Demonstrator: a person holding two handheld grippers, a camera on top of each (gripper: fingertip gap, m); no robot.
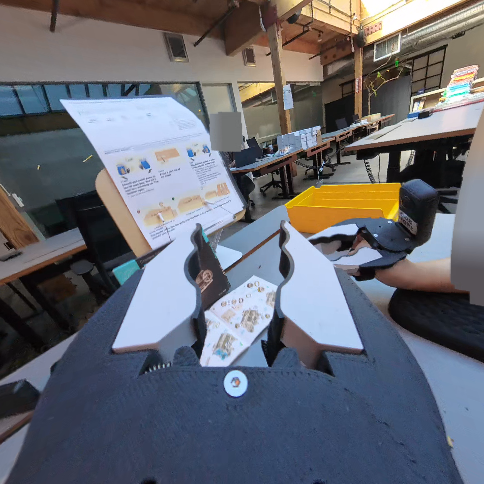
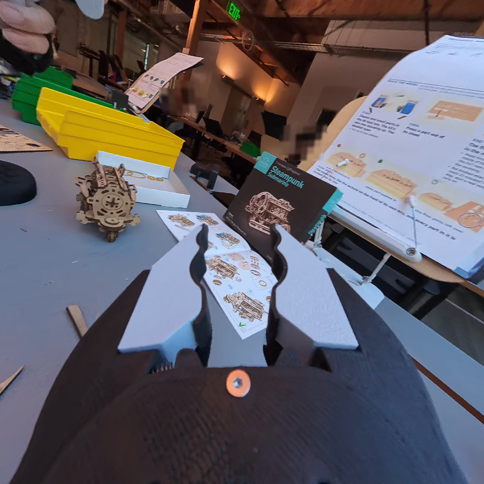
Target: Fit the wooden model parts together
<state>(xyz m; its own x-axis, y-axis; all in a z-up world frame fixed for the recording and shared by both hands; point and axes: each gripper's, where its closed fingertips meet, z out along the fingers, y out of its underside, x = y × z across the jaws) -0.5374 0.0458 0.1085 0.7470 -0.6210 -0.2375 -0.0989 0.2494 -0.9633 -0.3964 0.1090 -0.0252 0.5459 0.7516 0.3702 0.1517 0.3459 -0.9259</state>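
A partly built wooden model (image 2: 107, 199) stands on the grey table (image 2: 52, 262), left of and beyond my right gripper (image 2: 239, 230). The right gripper is open and empty, above an open picture booklet (image 2: 230, 267). My left gripper (image 1: 239, 230) is open and empty too, held above the same booklet (image 1: 241, 314) and facing the dark kit box (image 1: 209, 272). The right gripper also shows in the left wrist view (image 1: 324, 246), held by a hand at the right. The model is not in the left wrist view.
Yellow bins (image 2: 104, 131) and green bins (image 2: 34, 97) stand at the back. A white tray (image 2: 157, 186) holds small rings. A cut plywood sheet (image 2: 15, 141), a black pad (image 2: 13, 183), wood scraps (image 2: 77, 319) and an instruction sheet on a stand (image 2: 419, 157) surround the work area. My hands' fingertips stand some 20 cm from each other. Left tips and right tips are each some 20 cm from the partly built wooden model (image 2: 107, 199).
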